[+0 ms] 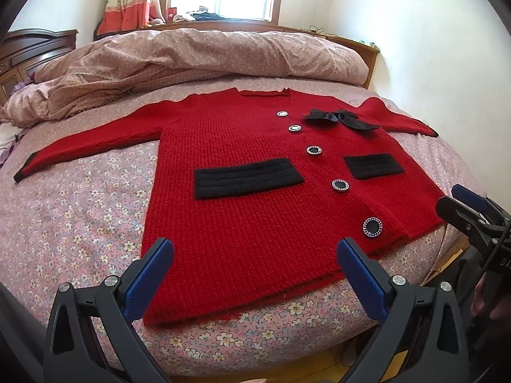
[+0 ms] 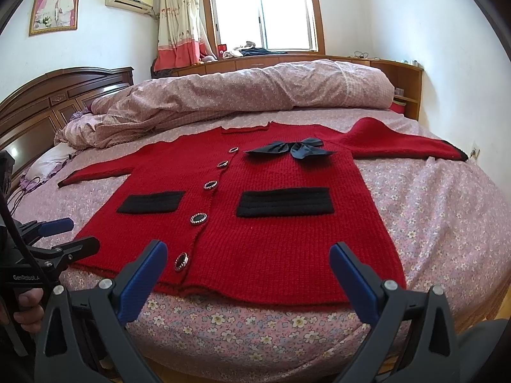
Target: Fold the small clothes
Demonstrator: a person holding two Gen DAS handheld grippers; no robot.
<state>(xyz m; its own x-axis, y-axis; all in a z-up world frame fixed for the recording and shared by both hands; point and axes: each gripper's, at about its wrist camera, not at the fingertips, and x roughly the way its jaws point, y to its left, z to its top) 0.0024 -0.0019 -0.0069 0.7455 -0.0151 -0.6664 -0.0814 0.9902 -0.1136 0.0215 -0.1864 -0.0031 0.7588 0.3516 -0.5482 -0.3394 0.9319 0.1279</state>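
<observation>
We are in a bedroom, over a bed spread with a pink floral cotton sheet [image 1: 95, 223]. Nearest us, the left gripper [image 1: 255, 255] hovers above the hem with its jaws wide apart and nothing between them; the right gripper [image 2: 247, 260] does the same on its side, jaws spread and empty. Just beyond lies the small red knitted cardigan [image 1: 255, 166], flat and face up, buttoned, both sleeves stretched out sideways, with two black pocket flaps, a row of round black buttons and a black ribbon bow [image 2: 289, 150] near the neck. We judge that folding has not yet begun: the garment is laid out and we are poised at the bottom edge. The next move likely calls for closing on a sleeve or side edge and carrying it across the body. Behind the cardigan a rolled pink quilt [image 2: 255, 92] lies along the bed. We see no containers in play.
</observation>
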